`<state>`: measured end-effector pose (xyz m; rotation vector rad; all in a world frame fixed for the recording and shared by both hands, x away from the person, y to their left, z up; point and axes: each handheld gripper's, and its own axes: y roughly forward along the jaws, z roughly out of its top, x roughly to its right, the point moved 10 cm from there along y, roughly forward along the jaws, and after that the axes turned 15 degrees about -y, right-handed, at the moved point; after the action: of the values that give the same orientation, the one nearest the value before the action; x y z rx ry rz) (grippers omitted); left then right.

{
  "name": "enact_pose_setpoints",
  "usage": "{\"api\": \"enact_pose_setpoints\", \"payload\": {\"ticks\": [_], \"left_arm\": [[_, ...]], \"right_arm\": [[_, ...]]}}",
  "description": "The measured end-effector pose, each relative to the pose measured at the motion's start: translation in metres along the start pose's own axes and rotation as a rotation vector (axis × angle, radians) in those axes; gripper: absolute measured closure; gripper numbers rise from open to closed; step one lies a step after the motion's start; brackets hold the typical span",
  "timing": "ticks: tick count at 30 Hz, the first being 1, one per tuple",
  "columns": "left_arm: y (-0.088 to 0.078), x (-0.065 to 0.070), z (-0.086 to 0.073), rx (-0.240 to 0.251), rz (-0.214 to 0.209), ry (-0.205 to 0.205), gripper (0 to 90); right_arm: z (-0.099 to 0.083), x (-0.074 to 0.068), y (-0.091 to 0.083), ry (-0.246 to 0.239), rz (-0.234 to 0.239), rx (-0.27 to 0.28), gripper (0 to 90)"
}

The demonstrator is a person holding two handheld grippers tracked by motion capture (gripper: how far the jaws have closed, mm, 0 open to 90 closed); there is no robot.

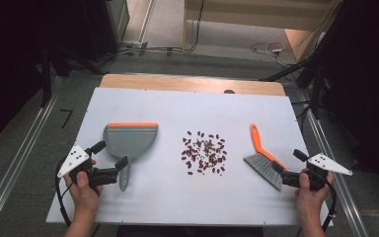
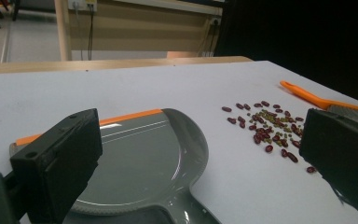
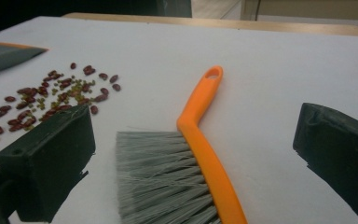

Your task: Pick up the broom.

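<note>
Your left gripper (image 1: 112,154) sits low at the near left of the white desk (image 1: 143,207), jaws spread wide with nothing gripped; in the left gripper view the grey dustpan (image 2: 144,158) lies flat between those jaws, its handle running back toward you and its orange lip on the far edge; the pads are not touching it. Your right gripper (image 1: 288,165) rests at the near right, also fully spread and empty; in the right gripper view the brush (image 3: 191,158) lies between its jaws, grey bristles toward you on the left of the orange handle, the handle's bend and hanging hole pointing away; neither pad presses on it. The beans (image 1: 204,152), dark red with some small green ones mixed in, lie scattered in a loose heap at the middle of the desk, between dustpan and brush and apart from both; the dustpan's orange lip faces the far side of the desk, not the heap.
</note>
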<state>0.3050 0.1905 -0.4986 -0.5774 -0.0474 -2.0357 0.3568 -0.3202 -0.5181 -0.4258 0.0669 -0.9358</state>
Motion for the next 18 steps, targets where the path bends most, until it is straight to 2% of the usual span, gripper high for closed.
{"api": "enact_pose_setpoints", "payload": {"ticks": [6, 11, 13, 14, 17, 18], "left_arm": [[-0.001, -0.001, 0.000, -0.001, 0.002, 0.004, 0.0], [-0.002, -0.003, 0.003, 0.006, 0.003, -0.026, 0.0], [-0.002, -0.004, 0.004, -0.005, 0.007, -0.022, 0.0], [-0.002, -0.006, 0.005, -0.007, 0.007, -0.037, 0.0], [-0.002, -0.005, 0.006, -0.007, 0.002, -0.036, 0.0], [-0.002, -0.004, 0.005, -0.011, -0.003, -0.029, 0.0]], "right_arm": [[0.009, 0.000, -0.002, 0.011, -0.008, -0.006, 0.0], [0.015, -0.004, 0.001, 0.003, -0.007, -0.022, 0.0], [0.019, -0.007, 0.003, 0.007, 0.001, -0.024, 0.0], [0.021, -0.008, 0.004, 0.008, 0.004, -0.031, 0.0], [0.025, -0.009, 0.007, -0.004, -0.002, -0.050, 0.0], [0.029, -0.010, 0.011, -0.013, 0.009, -0.068, 0.0]]}}
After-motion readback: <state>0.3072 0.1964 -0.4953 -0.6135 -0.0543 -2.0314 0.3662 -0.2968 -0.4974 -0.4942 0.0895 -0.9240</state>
